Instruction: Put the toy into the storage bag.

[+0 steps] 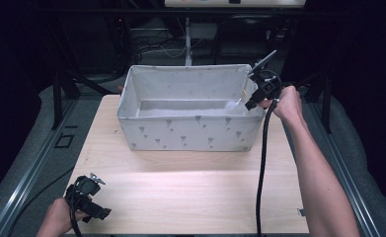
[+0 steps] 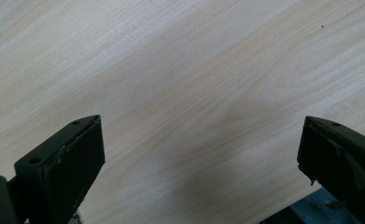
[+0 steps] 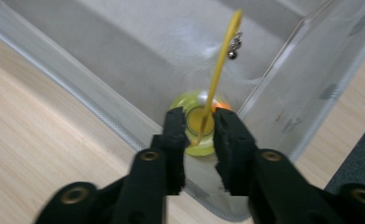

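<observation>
A white fabric bin with small grey marks stands at the back of the wooden table. My right gripper hangs over the bin's right rim, pointing down into it. Its jaws stand a little apart, on either side of a thin yellow strap that carries small metal beads. Just beyond the tips sits a round yellow-green thing with an orange spot, over the inside corner of the bin. My left gripper rests low at the table's front left, open, with bare wood between its jaws.
The bin's pale floor and its wire-edged rim show below the right gripper. A black cable trails from the right gripper across the table's right side. Dark stands and cables lie behind the table.
</observation>
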`<state>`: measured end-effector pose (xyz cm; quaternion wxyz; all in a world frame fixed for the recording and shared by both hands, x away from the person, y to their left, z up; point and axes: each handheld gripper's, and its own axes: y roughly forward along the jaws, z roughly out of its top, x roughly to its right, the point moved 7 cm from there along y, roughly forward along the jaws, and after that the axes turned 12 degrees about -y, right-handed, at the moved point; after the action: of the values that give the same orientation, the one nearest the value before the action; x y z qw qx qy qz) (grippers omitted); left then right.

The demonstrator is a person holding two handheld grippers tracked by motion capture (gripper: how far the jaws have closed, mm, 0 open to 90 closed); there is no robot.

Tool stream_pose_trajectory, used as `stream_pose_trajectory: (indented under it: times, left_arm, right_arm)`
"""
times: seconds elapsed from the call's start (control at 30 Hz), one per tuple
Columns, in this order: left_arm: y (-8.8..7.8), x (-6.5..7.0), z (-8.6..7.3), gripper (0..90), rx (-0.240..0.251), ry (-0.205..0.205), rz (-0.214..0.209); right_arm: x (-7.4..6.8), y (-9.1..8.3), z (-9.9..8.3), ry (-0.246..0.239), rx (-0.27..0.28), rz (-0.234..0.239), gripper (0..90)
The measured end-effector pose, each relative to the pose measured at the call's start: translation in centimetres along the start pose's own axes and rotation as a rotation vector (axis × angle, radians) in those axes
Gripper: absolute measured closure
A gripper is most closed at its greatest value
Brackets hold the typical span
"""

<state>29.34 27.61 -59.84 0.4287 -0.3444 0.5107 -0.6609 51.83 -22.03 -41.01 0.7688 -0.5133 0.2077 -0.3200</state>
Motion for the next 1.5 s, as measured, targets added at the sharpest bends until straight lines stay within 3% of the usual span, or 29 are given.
stream_pose_trajectory:
  times: [0.27, 0.33, 0.53, 0.6, 0.87, 1.07, 1.5]
  left_arm:
    - [0.0, 0.0, 0.0, 0.8, 0.003, -0.001, 0.002]
    - [0.0, 0.1, 0.1, 0.7, 0.008, -0.007, 0.002]
    - [0.0, 0.1, 0.1, 0.7, 0.002, -0.002, 0.003]
    - [0.0, 0.1, 0.1, 0.6, 0.007, -0.003, 0.001]
    - [0.0, 0.2, 0.0, 0.6, 0.008, -0.007, -0.001]
    - [0.0, 0.0, 0.0, 0.6, 0.008, -0.006, 0.001]
    - [0.0, 0.1, 0.1, 0.6, 0.007, -0.004, -0.001]
  right_arm:
    - [-0.9, -3.2, -0.3, -0.013, 0.091, -0.017, 53.8]
    - [-1.7, -4.3, -0.5, -0.030, 0.108, -0.029, 44.8]
    - [-3.4, -5.4, -1.0, -0.063, 0.145, -0.053, 33.5]
    - [-4.5, -5.8, -1.5, -0.082, 0.155, -0.067, 27.0]
    - [-7.0, -5.7, -2.7, -0.113, 0.172, -0.075, 14.1]
    - [-7.8, -5.5, -3.8, -0.119, 0.191, -0.070, 6.8]
    - [-9.9, -3.5, -7.9, -0.126, 0.203, -0.076, 2.6]
